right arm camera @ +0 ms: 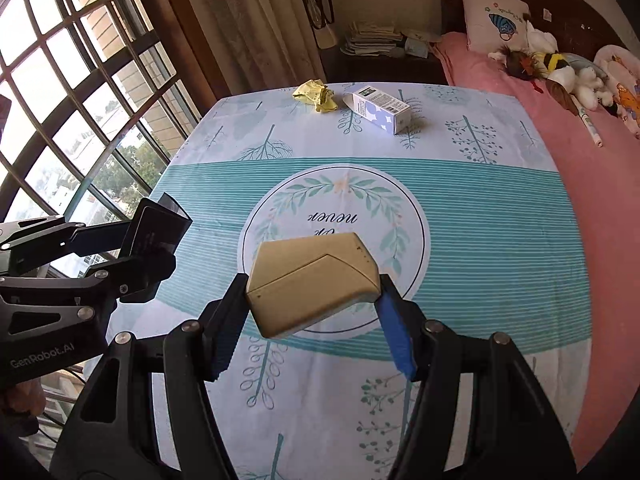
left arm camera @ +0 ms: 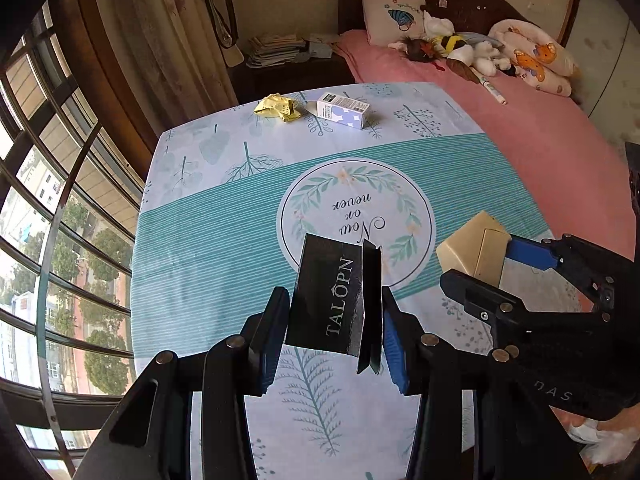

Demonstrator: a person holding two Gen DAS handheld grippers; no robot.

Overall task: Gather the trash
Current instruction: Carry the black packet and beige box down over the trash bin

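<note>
We found the left gripper (left arm camera: 336,336) clamped on a black carton (left arm camera: 326,300) and the right gripper (right arm camera: 310,320) clamped on a beige box (right arm camera: 312,286), both lifted above the table (right arm camera: 500,208). The yellow wrapper (right arm camera: 316,94) and white carton (right arm camera: 378,108) lay near its far edge. We judged firm, level carrying essential, since the beige box sat skewed.

Bench cloth (right arm camera: 500,240): I see it spread flat, pale with leaf prints, a teal striped band and a round wreath emblem mid-way.
Bed (left arm camera: 540,140): pink sheet, right of the bench.
Pillow (left arm camera: 390,12): white, propped against the dark headboard (right arm camera: 568,4).
Soft toys (left arm camera: 460,46): heaped beside the pillow — a marker pen (right arm camera: 589,126) lies near them.
Papers (left arm camera: 274,50): stacked on the nightstand.
Window (right arm camera: 68,92): barred — trees outside.
</note>
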